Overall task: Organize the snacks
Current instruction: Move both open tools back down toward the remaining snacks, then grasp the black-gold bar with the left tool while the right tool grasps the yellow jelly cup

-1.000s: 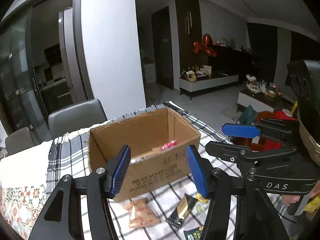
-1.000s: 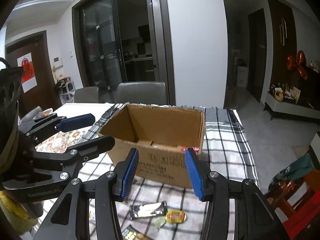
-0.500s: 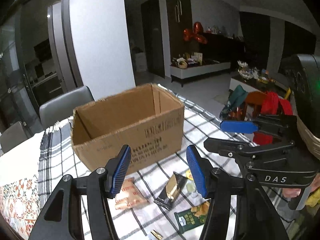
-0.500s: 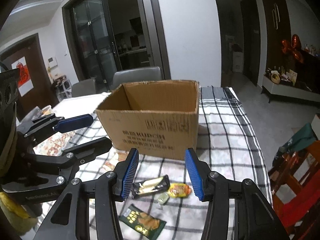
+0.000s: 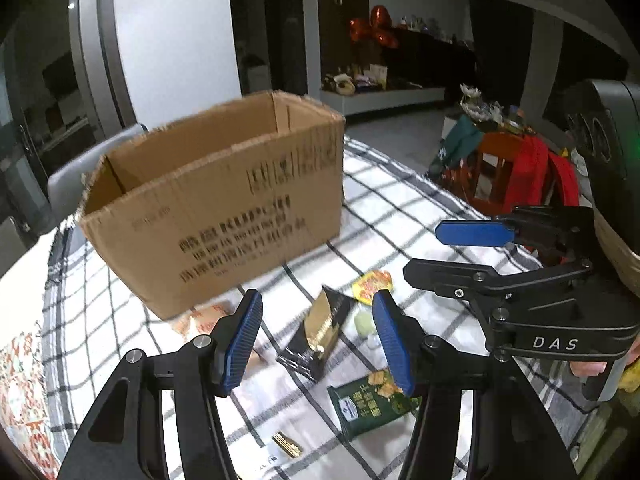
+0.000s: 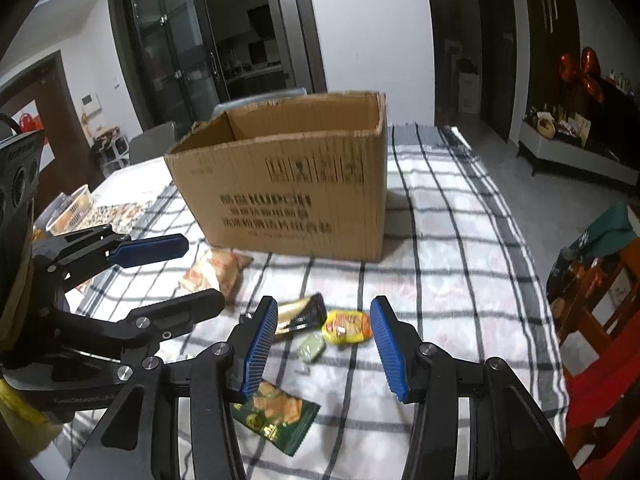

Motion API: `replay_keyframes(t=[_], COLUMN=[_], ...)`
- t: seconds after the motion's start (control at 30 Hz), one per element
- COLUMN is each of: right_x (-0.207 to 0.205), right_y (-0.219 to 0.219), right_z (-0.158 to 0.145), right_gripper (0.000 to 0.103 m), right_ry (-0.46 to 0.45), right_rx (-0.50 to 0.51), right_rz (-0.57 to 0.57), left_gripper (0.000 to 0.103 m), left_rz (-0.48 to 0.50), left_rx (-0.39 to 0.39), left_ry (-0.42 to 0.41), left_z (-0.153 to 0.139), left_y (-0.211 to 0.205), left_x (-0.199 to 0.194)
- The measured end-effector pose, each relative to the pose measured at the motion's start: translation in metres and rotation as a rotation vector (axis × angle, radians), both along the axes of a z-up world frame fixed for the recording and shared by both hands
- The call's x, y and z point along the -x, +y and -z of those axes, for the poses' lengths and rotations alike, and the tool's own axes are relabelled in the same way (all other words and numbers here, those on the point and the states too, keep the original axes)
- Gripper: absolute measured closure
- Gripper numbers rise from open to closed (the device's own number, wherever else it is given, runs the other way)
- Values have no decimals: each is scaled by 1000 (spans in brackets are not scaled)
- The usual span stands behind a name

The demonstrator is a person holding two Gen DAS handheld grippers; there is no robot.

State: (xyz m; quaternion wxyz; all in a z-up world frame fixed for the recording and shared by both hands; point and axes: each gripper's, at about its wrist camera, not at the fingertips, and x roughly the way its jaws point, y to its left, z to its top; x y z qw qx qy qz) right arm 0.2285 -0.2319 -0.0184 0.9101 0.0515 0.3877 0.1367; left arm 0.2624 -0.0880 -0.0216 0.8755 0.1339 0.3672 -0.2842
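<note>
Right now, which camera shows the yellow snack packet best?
The right wrist view: the yellow snack packet lies whole between the open tongs. In the left wrist view it sits off-centre and blurrier, by the black and gold wrapper.

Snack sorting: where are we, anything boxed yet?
Done: can't confirm; the cardboard box interior isn't visible.
In hand: nothing; left tongs and right tongs are both open and empty above the table.
Left: orange pack, black-gold bar, yellow pack, pale green candy and green cracker bag all lie on the checked cloth.
</note>
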Motion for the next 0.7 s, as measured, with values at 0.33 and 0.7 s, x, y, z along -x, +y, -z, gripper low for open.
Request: replay_keyframes(t=[0.33,0.7], right_x=[-7,-23], right_y=[1,2], right_z=[34,61], right_gripper=[54,54], right_ry=[91,169], right_rx=[32,67], right_rz=[6,-15], left_gripper=[46,46], left_rz=[31,55], left_rx=[-45,-121], left_ry=[104,151], left_z=[38,70], left_y=[-4,-14], left_x=[-12,-34])
